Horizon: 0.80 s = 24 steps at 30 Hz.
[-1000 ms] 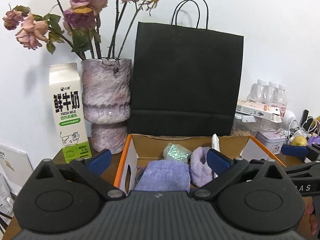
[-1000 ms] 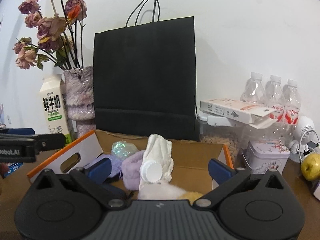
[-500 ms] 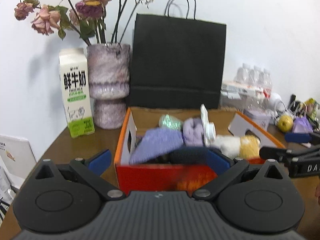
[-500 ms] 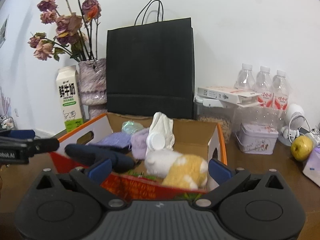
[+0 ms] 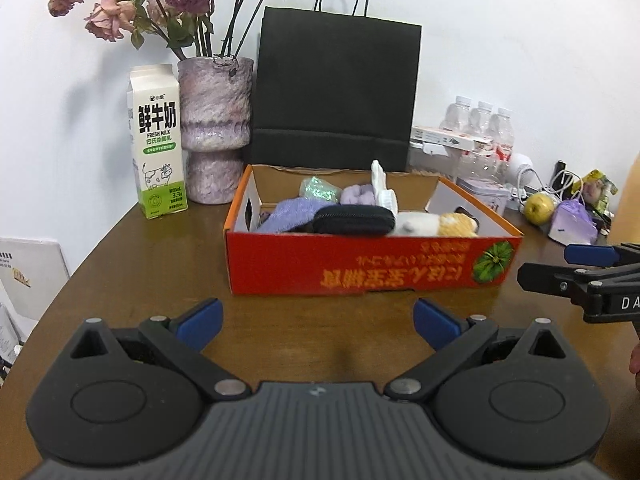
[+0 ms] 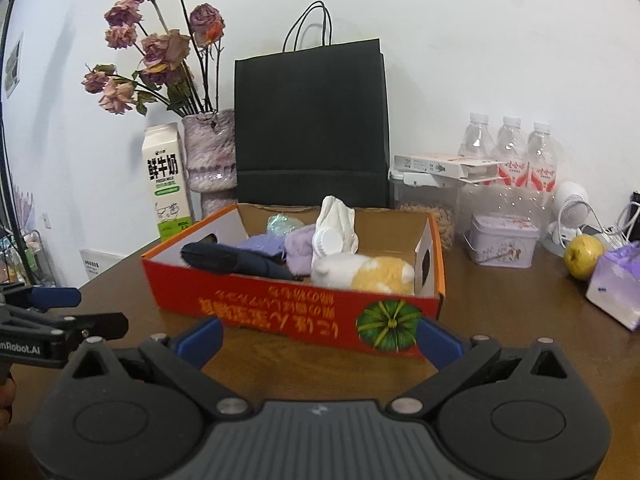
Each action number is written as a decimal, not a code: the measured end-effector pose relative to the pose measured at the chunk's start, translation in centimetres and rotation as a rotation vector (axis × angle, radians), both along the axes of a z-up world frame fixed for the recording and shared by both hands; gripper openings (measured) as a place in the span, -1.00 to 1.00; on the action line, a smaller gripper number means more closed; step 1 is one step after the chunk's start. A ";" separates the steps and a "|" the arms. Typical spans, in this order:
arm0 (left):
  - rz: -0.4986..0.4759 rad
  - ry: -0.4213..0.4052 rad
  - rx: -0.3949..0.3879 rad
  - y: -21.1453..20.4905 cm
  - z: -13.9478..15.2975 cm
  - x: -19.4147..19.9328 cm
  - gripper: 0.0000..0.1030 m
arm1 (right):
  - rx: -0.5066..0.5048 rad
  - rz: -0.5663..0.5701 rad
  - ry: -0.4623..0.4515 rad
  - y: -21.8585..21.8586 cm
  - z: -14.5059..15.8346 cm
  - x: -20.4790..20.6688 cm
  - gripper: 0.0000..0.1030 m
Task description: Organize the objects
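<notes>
Hovering side by side over a brown table [image 5: 132,264], the left gripper [image 5: 318,324] and right gripper [image 6: 319,336] both stand with jaws spread wide and nothing between them, a strip of bare wood separating their blue fingertips [image 5: 200,322] from the red cardboard box [image 5: 372,262]. The box sits mid-table, its long axis running left to right across both views, printed long side toward the cameras. Inside, a black pouch [image 5: 354,219] lies lengthwise along the near wall, beside a lilac knitted bag [image 5: 286,214] and a white-and-yellow plush [image 6: 362,272]; a white bottle [image 6: 334,228] stands tilted behind. Open tabletop lies left of the box, up to the milk carton [image 5: 158,140] and vase [image 5: 216,128]; a black paper bag [image 5: 336,88] closes off the rear. Only the right wrist view fully shows the lilac tin [image 6: 502,244] and the box's right end with its cut-out; both catch the apple [image 6: 582,256].
</notes>
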<state>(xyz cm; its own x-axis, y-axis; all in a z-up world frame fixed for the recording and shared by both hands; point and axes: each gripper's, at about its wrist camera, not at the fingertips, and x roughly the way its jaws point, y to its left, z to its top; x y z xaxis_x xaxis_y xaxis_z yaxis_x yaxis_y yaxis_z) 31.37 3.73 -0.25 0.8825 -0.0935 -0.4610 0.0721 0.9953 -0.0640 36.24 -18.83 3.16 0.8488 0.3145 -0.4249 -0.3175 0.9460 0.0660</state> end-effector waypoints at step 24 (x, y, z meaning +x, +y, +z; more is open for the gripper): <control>0.030 0.003 -0.008 -0.7 1.3 -8.9 1.00 | 0.040 0.012 0.027 -0.4 1.5 -8.7 1.00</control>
<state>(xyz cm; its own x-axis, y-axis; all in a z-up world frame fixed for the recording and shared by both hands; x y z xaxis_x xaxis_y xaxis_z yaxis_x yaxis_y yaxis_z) 22.47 3.00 1.03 0.8836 -0.0712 -0.4628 0.0424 0.9965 -0.0723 27.56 -19.22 4.61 0.8332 0.3418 -0.4348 -0.3265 0.9385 0.1121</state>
